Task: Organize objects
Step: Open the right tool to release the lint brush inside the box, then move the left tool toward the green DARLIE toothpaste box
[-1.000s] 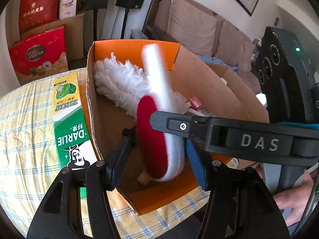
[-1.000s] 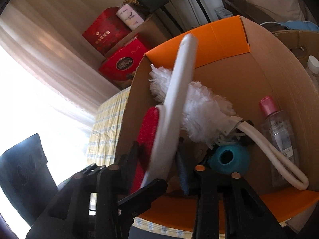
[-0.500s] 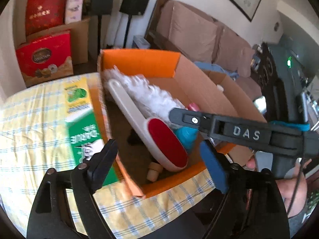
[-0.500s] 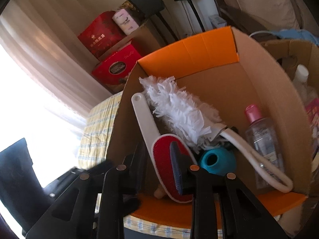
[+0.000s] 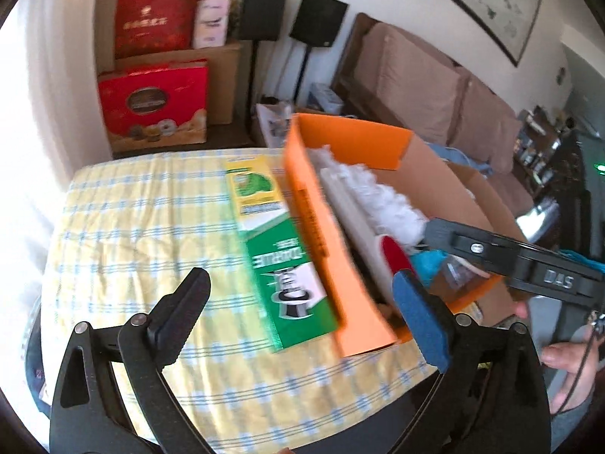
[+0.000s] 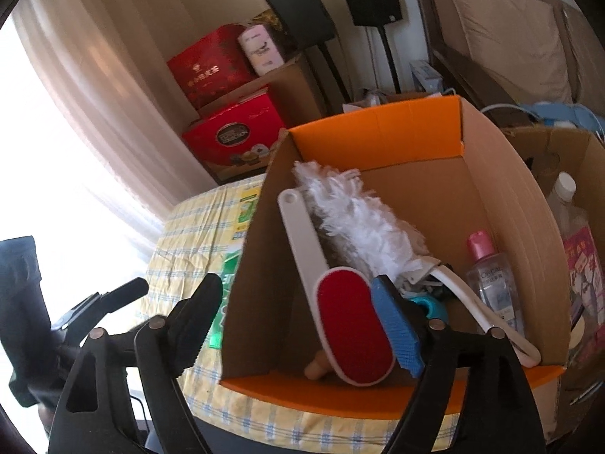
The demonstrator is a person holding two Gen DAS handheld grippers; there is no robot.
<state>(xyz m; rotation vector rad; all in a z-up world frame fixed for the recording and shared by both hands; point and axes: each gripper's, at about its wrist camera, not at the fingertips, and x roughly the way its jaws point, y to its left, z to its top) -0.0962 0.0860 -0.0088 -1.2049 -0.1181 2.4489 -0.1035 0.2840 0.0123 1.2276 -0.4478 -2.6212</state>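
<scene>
Left of the cardboard box (image 5: 325, 227), the left tongs (image 5: 302, 314) had just been opening and stood wide and empty above the toothpaste carton (image 5: 281, 261) on the desk (image 5: 143, 227). Inside the box, the lint brush (image 6: 340, 310), gripped upright a second earlier, lay released beside the white duster (image 6: 359, 219). The right tongs (image 6: 298, 321) had just been opening too, holding nothing. That item looked stowed; the carton seemed next.
</scene>
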